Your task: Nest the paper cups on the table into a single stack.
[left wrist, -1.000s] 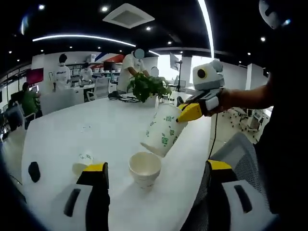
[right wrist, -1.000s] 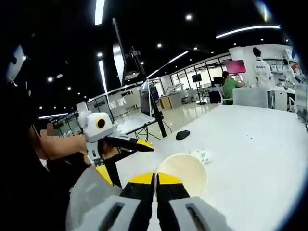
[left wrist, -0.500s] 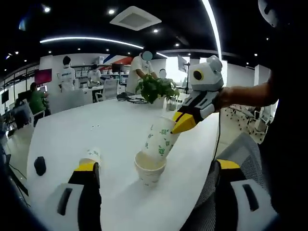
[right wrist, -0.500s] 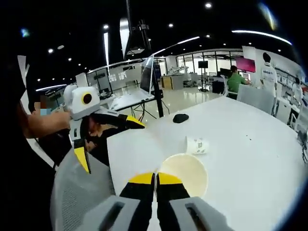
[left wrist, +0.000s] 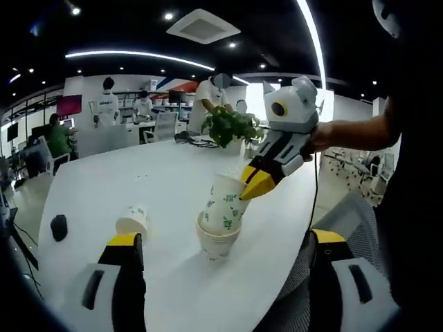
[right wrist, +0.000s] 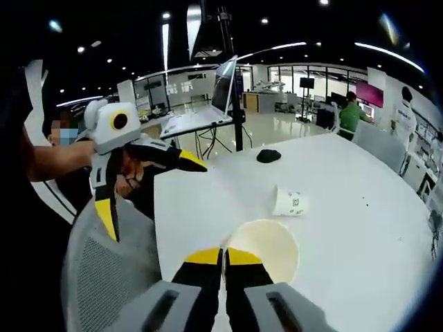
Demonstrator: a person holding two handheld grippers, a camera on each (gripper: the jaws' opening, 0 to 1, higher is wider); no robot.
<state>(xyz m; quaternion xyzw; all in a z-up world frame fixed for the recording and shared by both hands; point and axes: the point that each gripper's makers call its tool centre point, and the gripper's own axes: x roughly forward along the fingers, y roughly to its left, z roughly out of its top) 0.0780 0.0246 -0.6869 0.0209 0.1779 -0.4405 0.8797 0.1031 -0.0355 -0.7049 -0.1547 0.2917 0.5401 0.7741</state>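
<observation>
A white paper cup with green marks (left wrist: 225,204) sits tilted, its base lowered into a standing cup (left wrist: 216,243) on the white table (left wrist: 166,173). My right gripper (left wrist: 255,185) comes in from the right, shut on that upper cup's rim. In the right gripper view my right gripper (right wrist: 223,257) pinches the rim, and the cup's open mouth (right wrist: 266,242) lies just ahead. A third cup (left wrist: 133,221) lies on its side to the left, the same lying cup (right wrist: 289,202) beyond the held one. My left gripper (left wrist: 225,277) stands wide open and holds nothing; this left gripper (right wrist: 149,190) hovers off the table's edge.
A black mouse (left wrist: 59,227) rests near the table's left edge. A potted plant (left wrist: 232,128) stands at the far end. A grey mesh chair (right wrist: 104,277) sits by the near edge, and a laptop on a stand (right wrist: 208,104) is beyond it. People work at far desks.
The right gripper has brought the held cup down from above the standing cup into its mouth, less tilted now. The left gripper stayed open beside the table.
</observation>
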